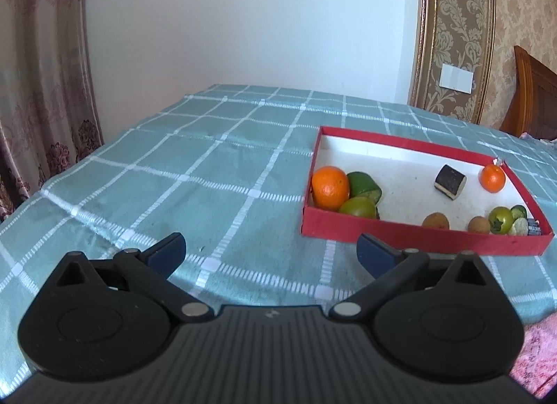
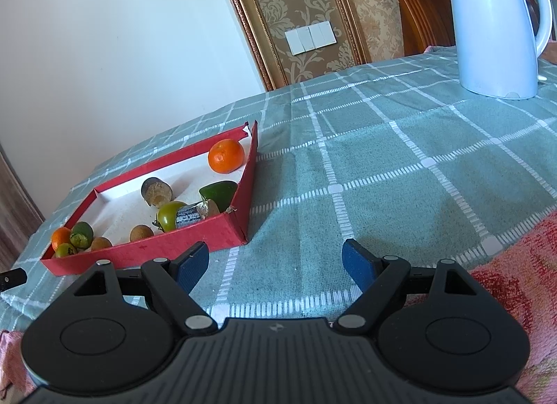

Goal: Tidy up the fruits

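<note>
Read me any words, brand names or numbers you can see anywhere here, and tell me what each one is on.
"Midea", partly cut off at the frame's top edge and not certain, on the white kettle.
Small embossed mark on each gripper body: a logo, no letters readable.
Nothing written on the red box, wall switch or tablecloth.
</note>
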`<action>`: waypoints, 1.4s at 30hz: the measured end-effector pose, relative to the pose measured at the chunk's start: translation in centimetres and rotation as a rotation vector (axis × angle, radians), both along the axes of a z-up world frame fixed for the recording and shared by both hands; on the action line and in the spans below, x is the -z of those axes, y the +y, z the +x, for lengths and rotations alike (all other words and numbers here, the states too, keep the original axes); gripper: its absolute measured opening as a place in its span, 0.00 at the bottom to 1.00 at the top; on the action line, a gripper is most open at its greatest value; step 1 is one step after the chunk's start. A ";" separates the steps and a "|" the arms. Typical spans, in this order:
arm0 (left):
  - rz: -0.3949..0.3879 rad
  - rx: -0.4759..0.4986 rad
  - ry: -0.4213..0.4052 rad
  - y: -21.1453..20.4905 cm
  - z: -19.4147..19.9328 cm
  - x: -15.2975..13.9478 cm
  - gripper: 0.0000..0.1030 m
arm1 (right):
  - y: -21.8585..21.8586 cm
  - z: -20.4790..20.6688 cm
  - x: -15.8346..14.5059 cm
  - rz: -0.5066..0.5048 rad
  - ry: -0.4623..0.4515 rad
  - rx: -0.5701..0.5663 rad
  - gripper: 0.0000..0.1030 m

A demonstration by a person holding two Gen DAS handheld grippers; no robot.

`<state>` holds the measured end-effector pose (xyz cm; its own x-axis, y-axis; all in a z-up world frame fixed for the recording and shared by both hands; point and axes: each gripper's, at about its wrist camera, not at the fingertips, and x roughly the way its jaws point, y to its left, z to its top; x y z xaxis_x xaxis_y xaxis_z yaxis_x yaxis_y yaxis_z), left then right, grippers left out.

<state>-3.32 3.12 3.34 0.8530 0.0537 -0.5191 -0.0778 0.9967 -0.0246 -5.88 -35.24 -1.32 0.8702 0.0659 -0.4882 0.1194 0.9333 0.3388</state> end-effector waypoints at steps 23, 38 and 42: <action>-0.006 0.030 0.071 -1.2 0.7 1.4 1.00 | 7.0 -0.3 -2.0 -0.184 0.047 -0.038 0.82; 0.064 0.116 0.133 -4.6 1.1 3.1 1.00 | 15.1 0.6 -0.7 -0.246 0.092 -0.022 0.93; 0.031 0.111 0.138 -4.1 1.1 3.2 1.00 | 15.5 0.9 -0.5 -0.265 0.121 -0.002 0.94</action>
